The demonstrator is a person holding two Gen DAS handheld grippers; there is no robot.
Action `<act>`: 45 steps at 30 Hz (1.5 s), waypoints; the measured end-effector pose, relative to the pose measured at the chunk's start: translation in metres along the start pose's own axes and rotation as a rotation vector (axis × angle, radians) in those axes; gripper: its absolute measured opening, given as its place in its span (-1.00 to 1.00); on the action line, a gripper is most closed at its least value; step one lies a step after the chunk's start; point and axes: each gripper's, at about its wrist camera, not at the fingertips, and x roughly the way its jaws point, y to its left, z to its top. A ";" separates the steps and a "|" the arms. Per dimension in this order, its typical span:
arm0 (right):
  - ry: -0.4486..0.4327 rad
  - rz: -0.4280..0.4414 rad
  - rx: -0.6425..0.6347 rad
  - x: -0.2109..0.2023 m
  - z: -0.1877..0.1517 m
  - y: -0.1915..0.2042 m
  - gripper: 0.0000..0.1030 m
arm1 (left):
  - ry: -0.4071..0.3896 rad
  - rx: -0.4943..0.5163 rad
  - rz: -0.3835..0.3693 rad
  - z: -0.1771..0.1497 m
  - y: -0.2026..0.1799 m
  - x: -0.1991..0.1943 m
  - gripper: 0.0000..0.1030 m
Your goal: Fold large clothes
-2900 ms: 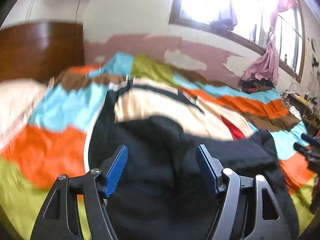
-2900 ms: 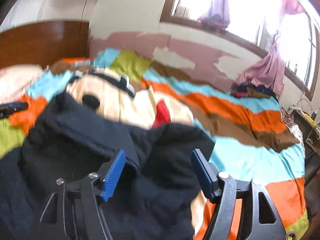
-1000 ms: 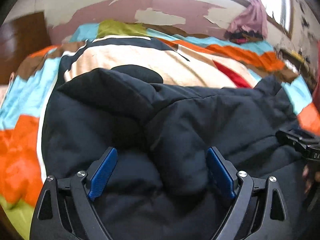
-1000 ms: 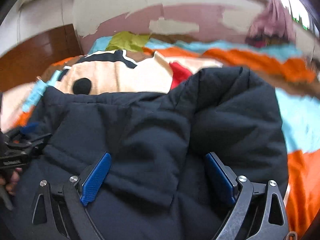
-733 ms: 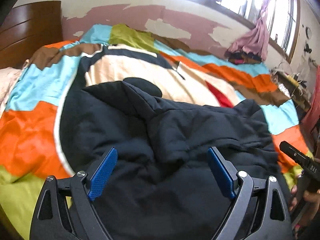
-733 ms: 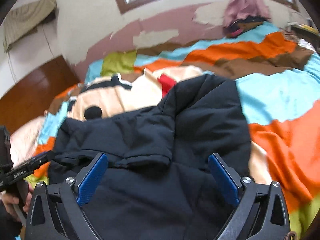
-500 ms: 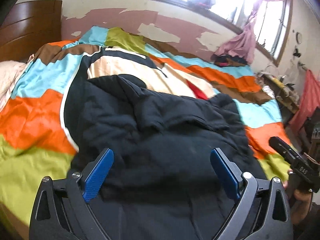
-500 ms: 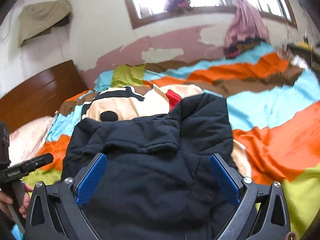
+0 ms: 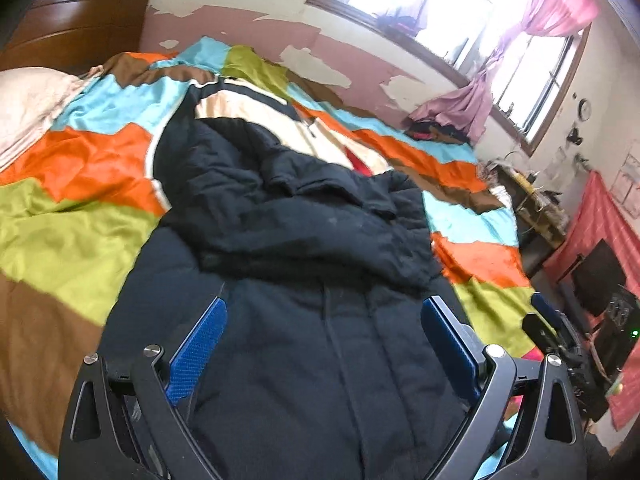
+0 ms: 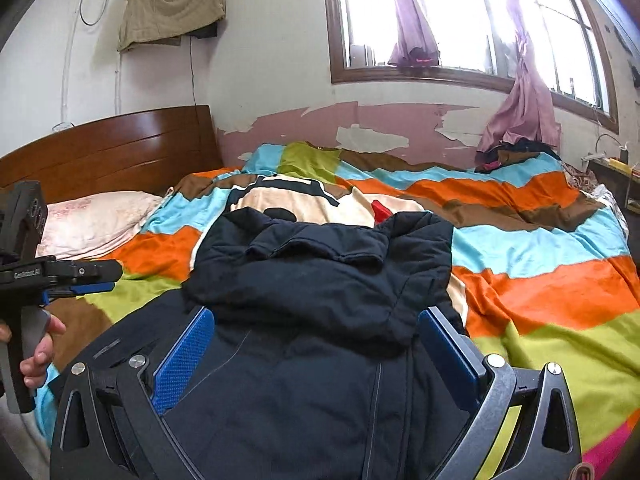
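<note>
One dark padded jacket (image 10: 320, 280), one striped bedcover (image 10: 540, 292), one pink pillow (image 10: 92, 224), two grippers, left gripper (image 9: 322, 344) and right gripper (image 10: 316, 352), at 6 o'clock in their own views

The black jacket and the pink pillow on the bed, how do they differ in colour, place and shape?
The black jacket is dark and plain; the pink pillow is pale with a faint print. The jacket lies mid-bed over the striped quilt, its upper part folded back onto its body; the pillow sits by the wooden headboard, flat and unfolded. The jacket covers far more of the bed. Both are soft, and neither is held.
</note>
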 end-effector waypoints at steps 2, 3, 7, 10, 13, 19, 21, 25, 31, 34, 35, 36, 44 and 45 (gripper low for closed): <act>-0.002 -0.007 0.005 -0.011 -0.007 0.002 0.99 | 0.011 -0.007 -0.001 -0.011 -0.001 -0.007 0.85; 0.000 -0.007 0.008 -0.016 -0.010 0.002 0.99 | 0.015 -0.008 0.000 -0.016 -0.003 -0.011 0.85; 0.000 -0.014 0.013 -0.037 -0.023 0.005 0.99 | 0.014 0.024 0.028 -0.034 -0.009 -0.022 0.85; 0.010 -0.013 0.014 -0.049 -0.034 0.010 0.99 | 0.014 0.052 0.047 -0.050 -0.014 -0.028 0.85; 0.019 -0.011 0.004 -0.061 -0.046 0.016 0.99 | 0.023 0.042 0.058 -0.064 -0.016 -0.032 0.85; 0.040 0.001 -0.002 -0.080 -0.073 0.027 0.99 | 0.044 0.074 0.090 -0.091 -0.022 -0.038 0.85; 0.054 0.001 -0.011 -0.083 -0.081 0.029 0.99 | 0.049 0.109 0.108 -0.101 -0.023 -0.040 0.85; 0.097 0.000 -0.052 -0.087 -0.103 0.036 0.99 | 0.092 0.195 0.105 -0.125 -0.020 -0.042 0.85; 0.177 -0.025 -0.118 -0.082 -0.135 0.042 0.99 | 0.179 0.312 0.095 -0.162 -0.009 -0.040 0.85; 0.215 -0.010 -0.142 -0.078 -0.145 0.042 0.99 | 0.186 0.356 0.113 -0.175 -0.004 -0.042 0.85; 0.231 -0.002 -0.148 -0.076 -0.148 0.043 0.99 | 0.190 0.372 0.124 -0.180 -0.003 -0.042 0.85; 0.244 0.000 -0.157 -0.074 -0.151 0.043 0.99 | 0.195 0.386 0.136 -0.184 -0.001 -0.041 0.85; 0.309 -0.013 -0.284 -0.068 -0.168 0.057 0.99 | 0.234 0.452 0.222 -0.208 0.011 -0.025 0.86; 0.312 -0.015 -0.284 -0.067 -0.169 0.056 0.99 | 0.226 0.454 0.239 -0.209 0.012 -0.023 0.86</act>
